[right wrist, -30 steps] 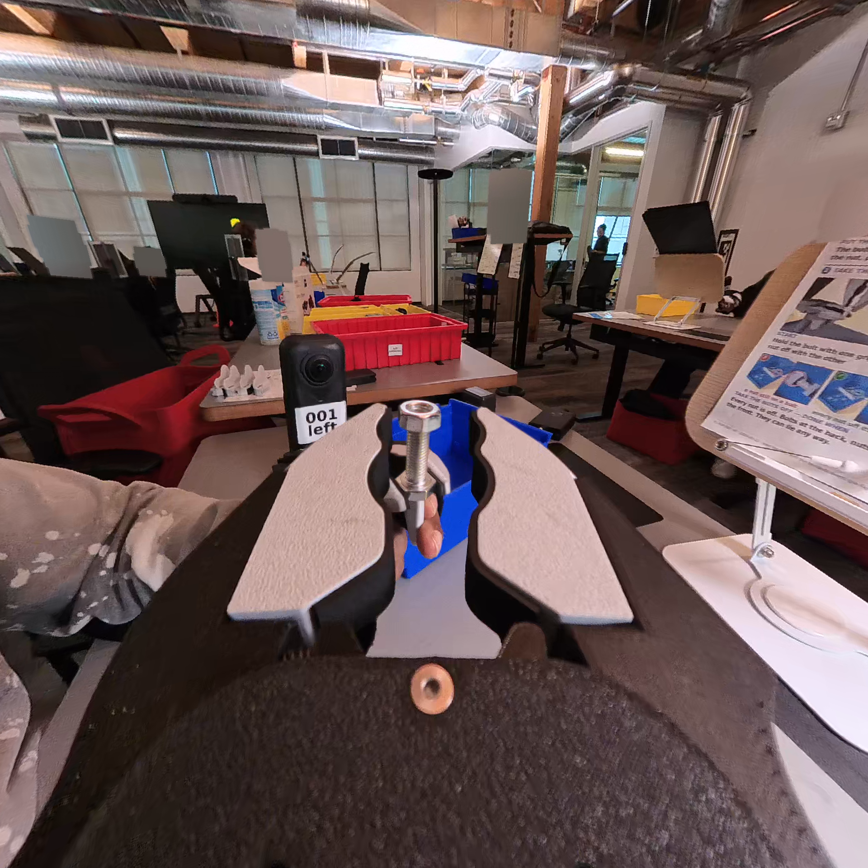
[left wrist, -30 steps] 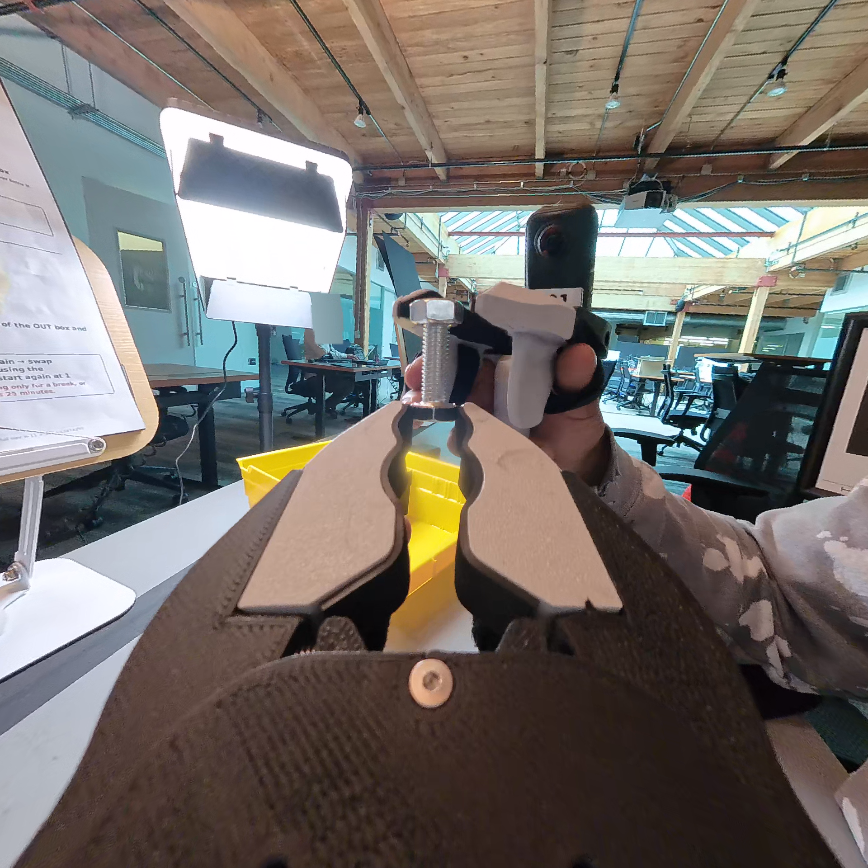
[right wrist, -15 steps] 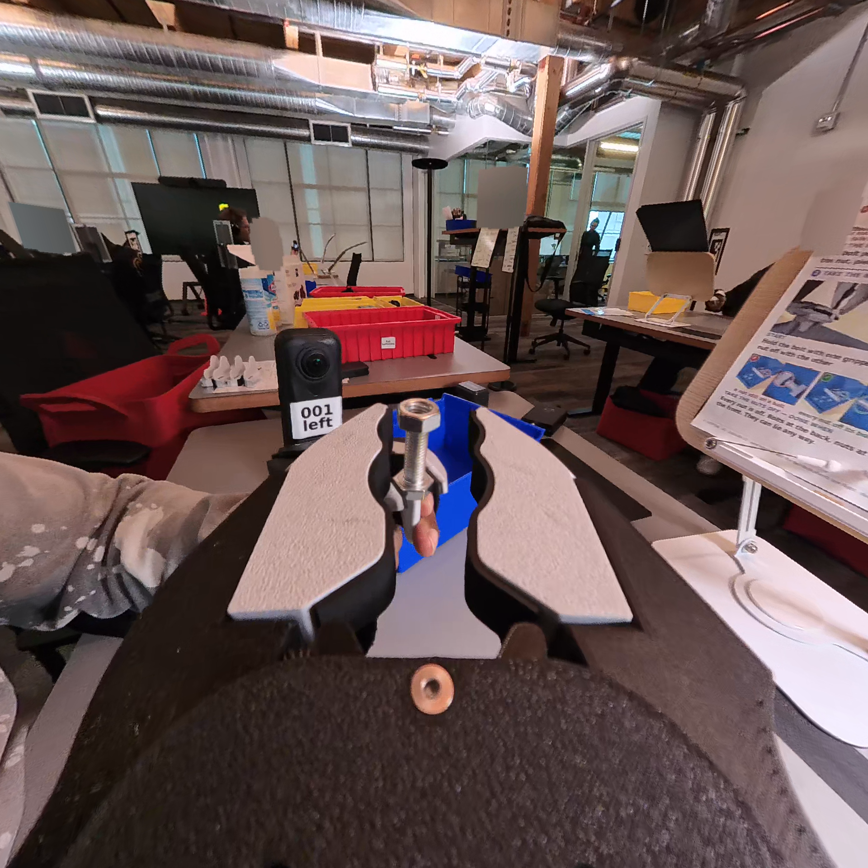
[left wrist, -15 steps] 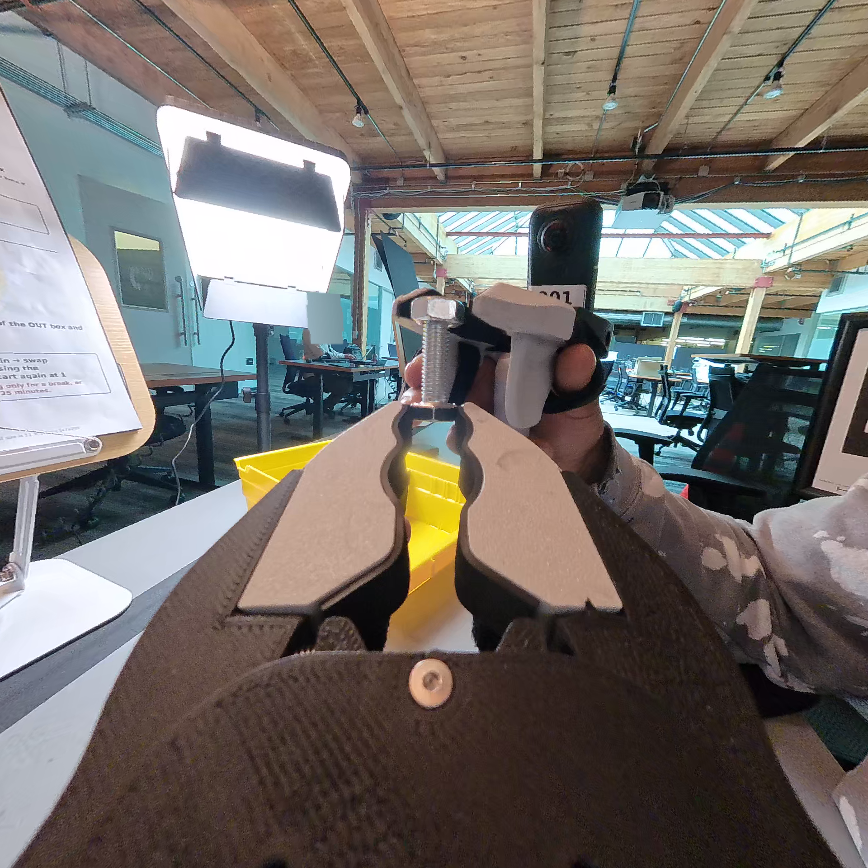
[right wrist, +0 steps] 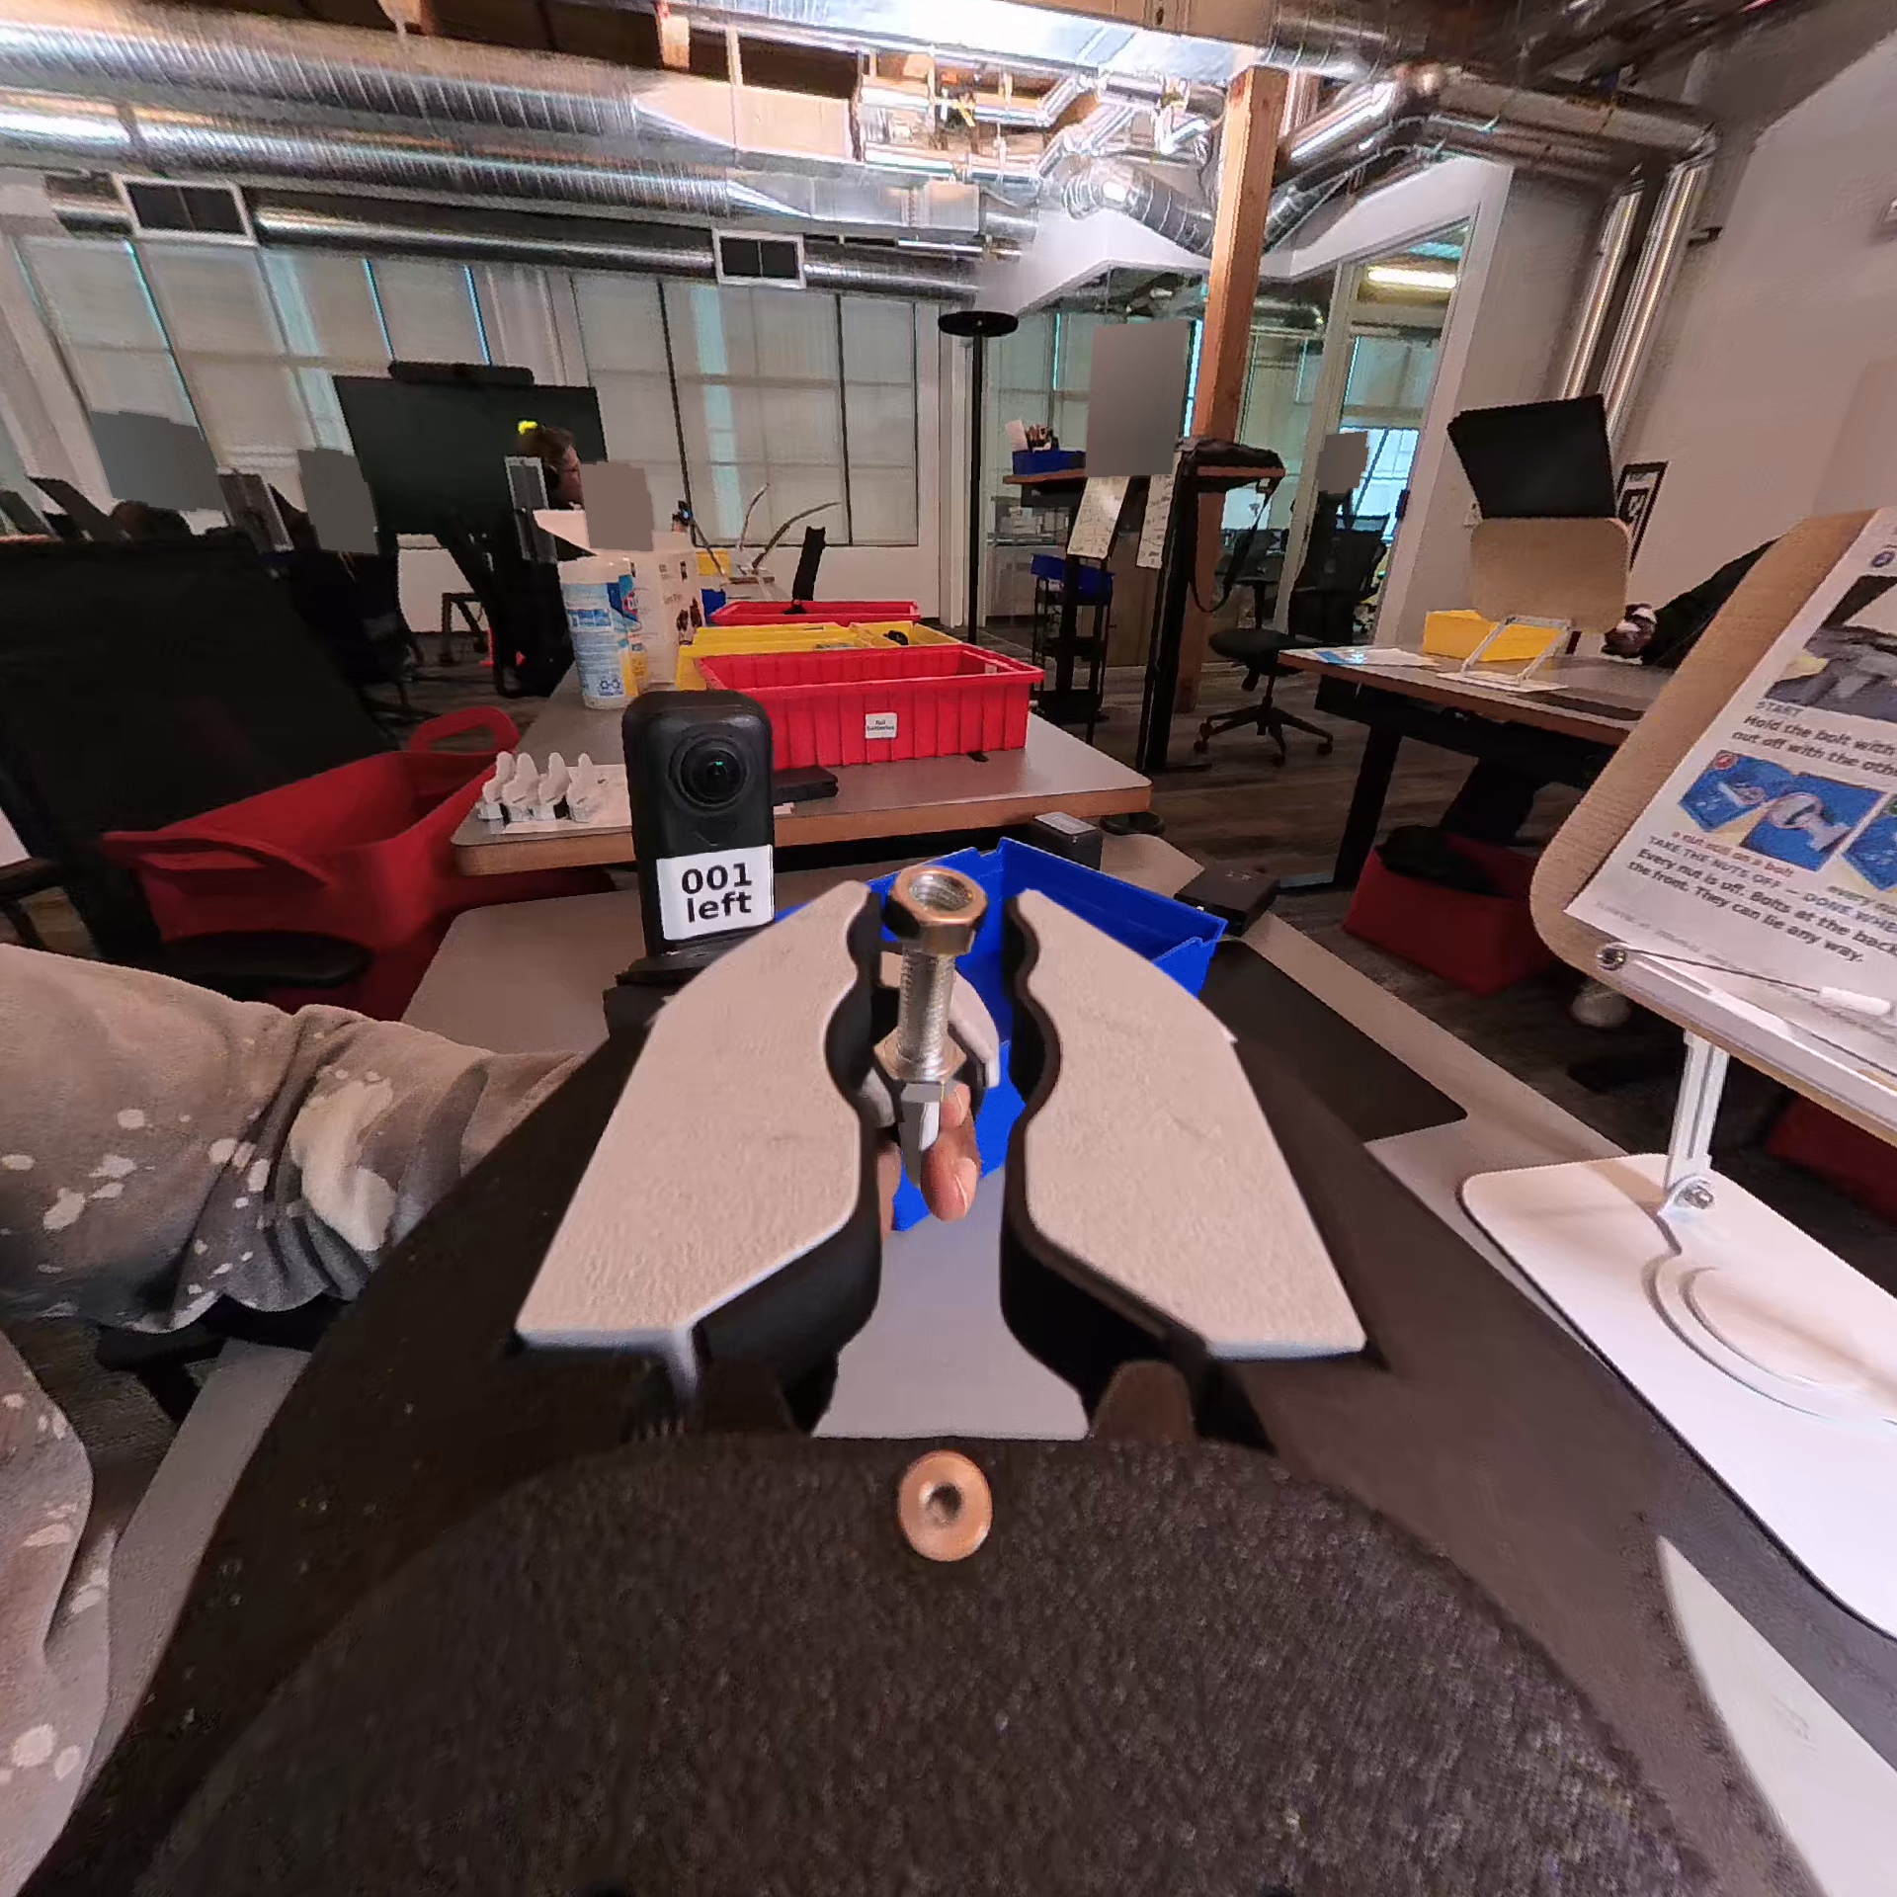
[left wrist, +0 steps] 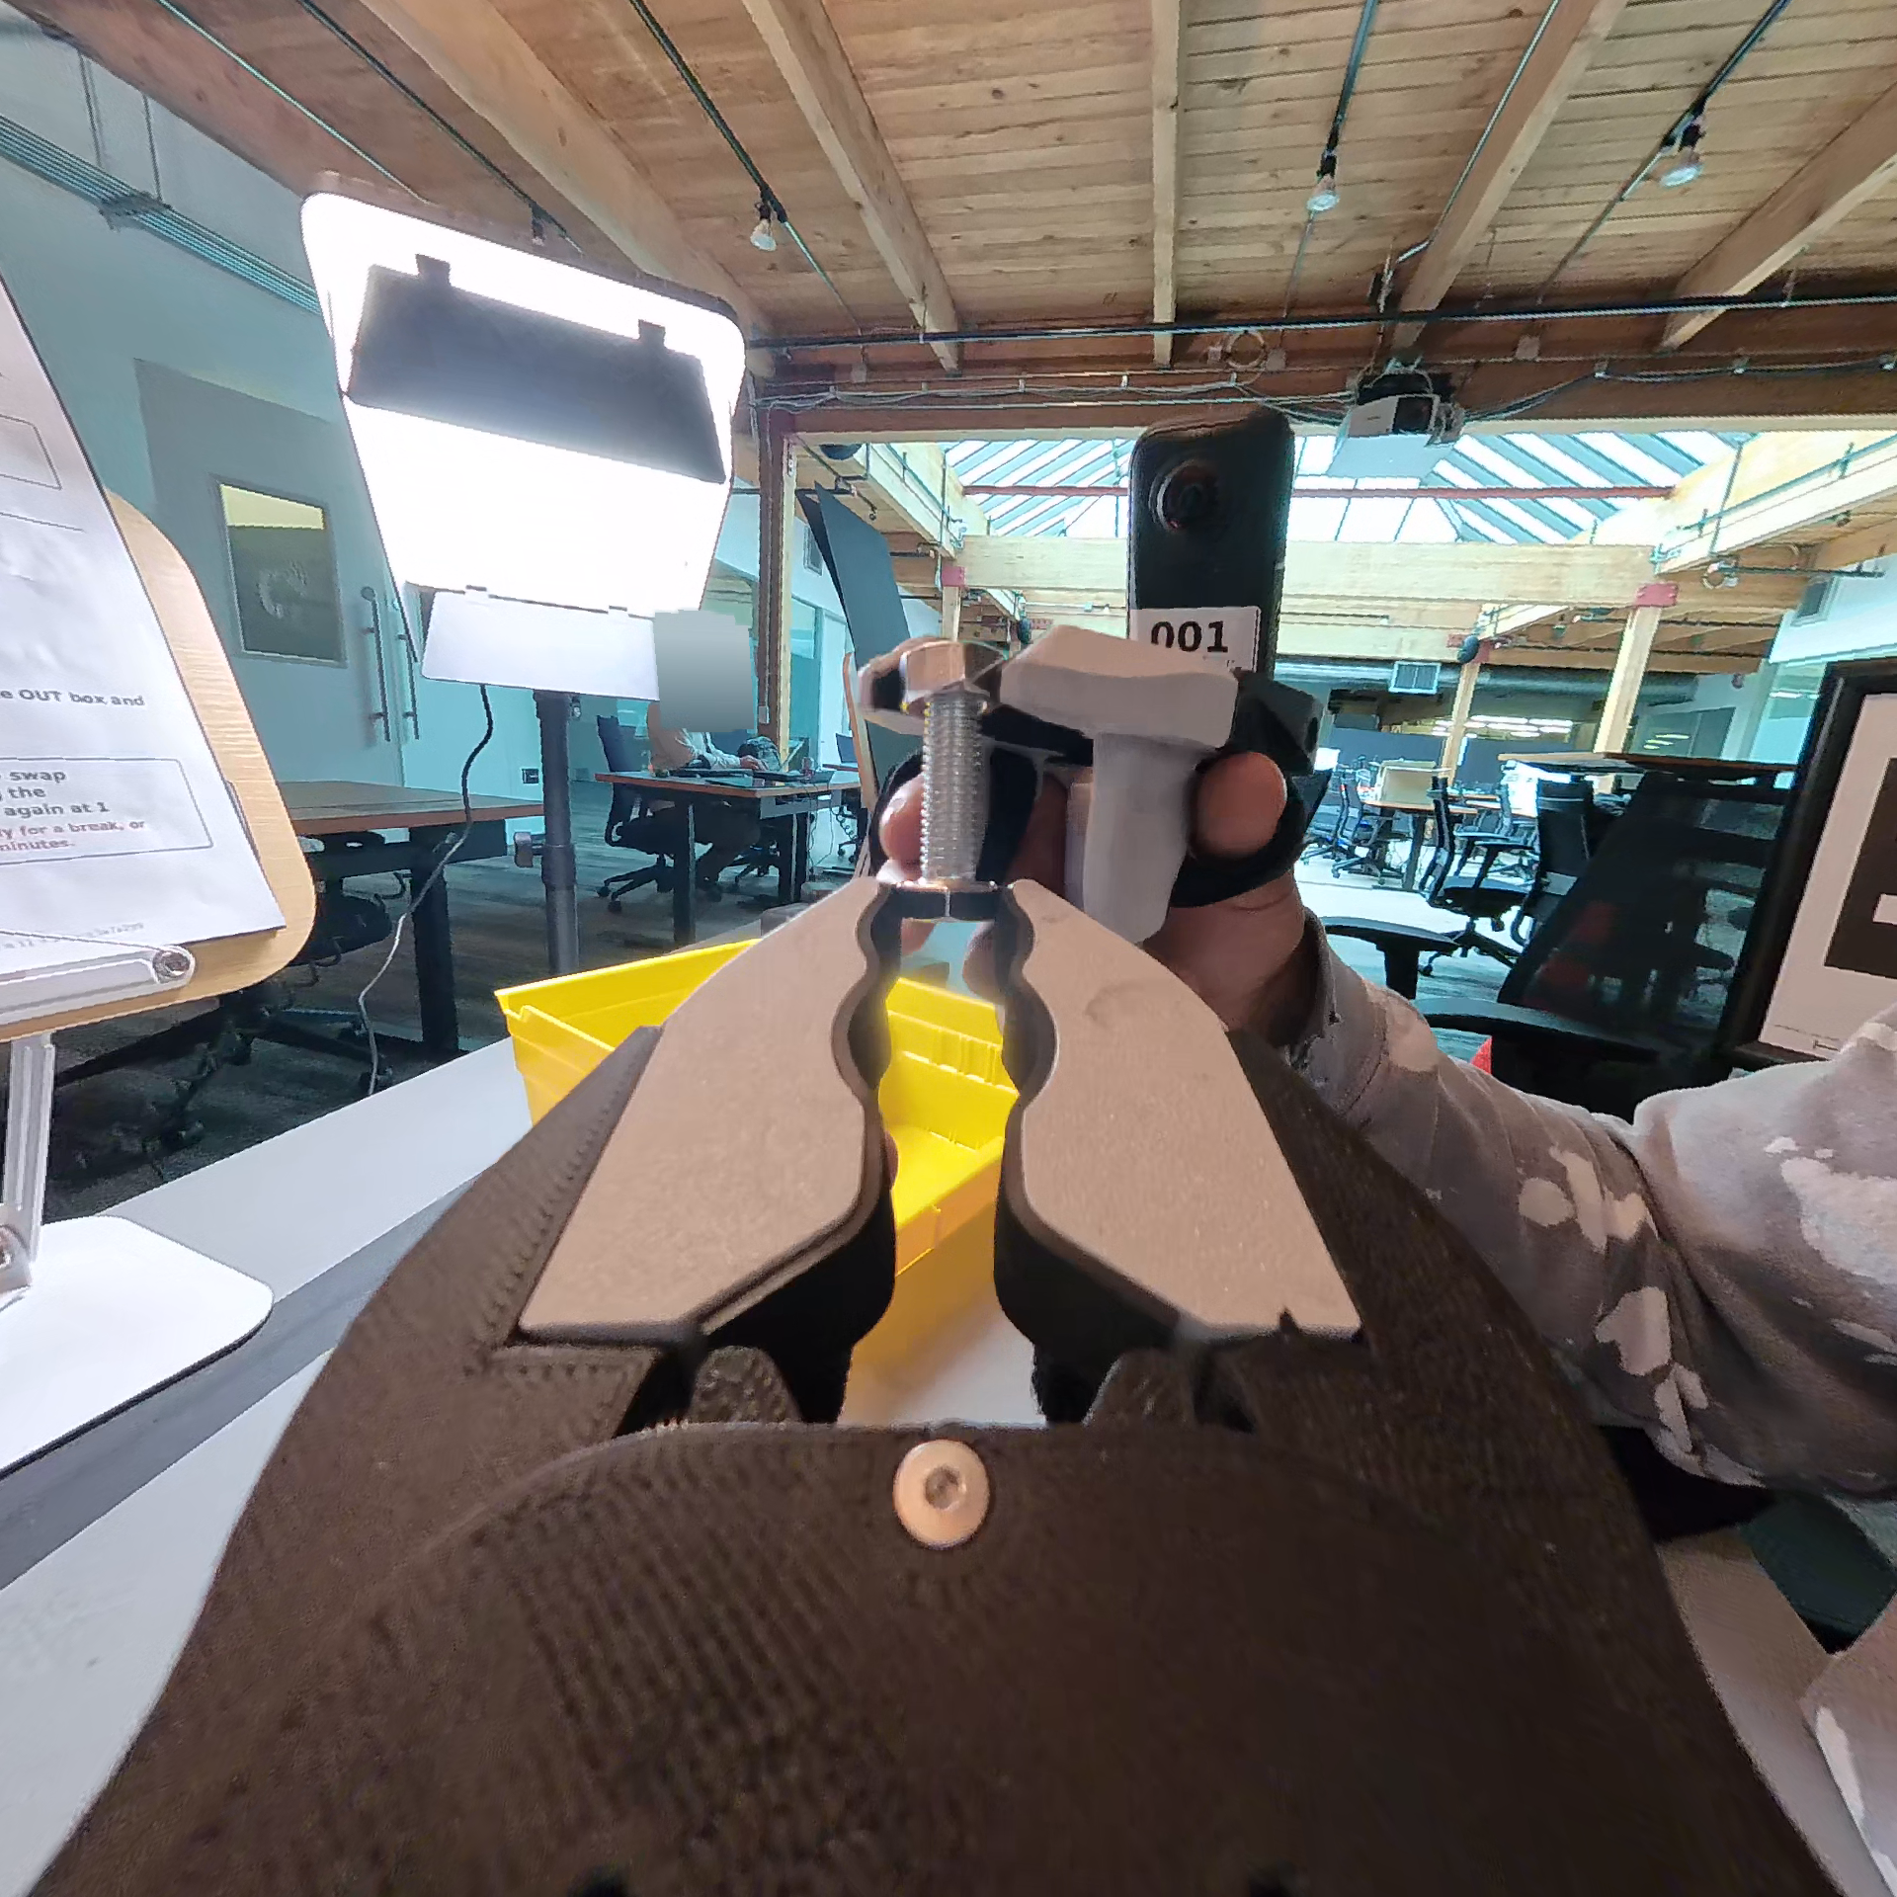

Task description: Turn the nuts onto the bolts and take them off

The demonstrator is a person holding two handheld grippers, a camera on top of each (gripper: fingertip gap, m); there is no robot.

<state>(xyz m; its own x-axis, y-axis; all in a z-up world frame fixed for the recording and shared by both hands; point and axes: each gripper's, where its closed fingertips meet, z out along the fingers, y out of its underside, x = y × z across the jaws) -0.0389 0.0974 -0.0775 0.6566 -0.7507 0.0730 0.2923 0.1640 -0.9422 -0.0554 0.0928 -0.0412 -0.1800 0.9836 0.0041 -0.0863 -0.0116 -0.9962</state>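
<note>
A silver bolt [left wrist: 950,780] stands upright in the air between my two grippers. My left gripper [left wrist: 939,908] is shut on the hex nut [left wrist: 939,895] at the lower end of the thread. My right gripper [right wrist: 939,908] is shut on the bolt head [right wrist: 932,903]. In the right wrist view the bolt [right wrist: 922,1001] leans toward the camera and the nut [right wrist: 919,1073] sits low on it, between the left gripper's grey tips. In the left wrist view the bolt head [left wrist: 919,667] sits beside a grey finger [left wrist: 1119,688] of the right gripper.
A yellow bin [left wrist: 719,1016] sits on the grey table [left wrist: 308,1181] behind my left gripper. A blue bin [right wrist: 1109,914] sits behind my right gripper. An instruction board on a white stand [left wrist: 103,719] is at the table's side and also shows in the right wrist view [right wrist: 1745,821]. A person's sleeve [left wrist: 1642,1232] reaches in. Only a small space, under 4 cm, lies between the two pairs of fingers.
The right gripper has tipped, so the bolt now leans toward its camera and the head shows from above. Both grips hold. The nut's place on the thread looks the same.
</note>
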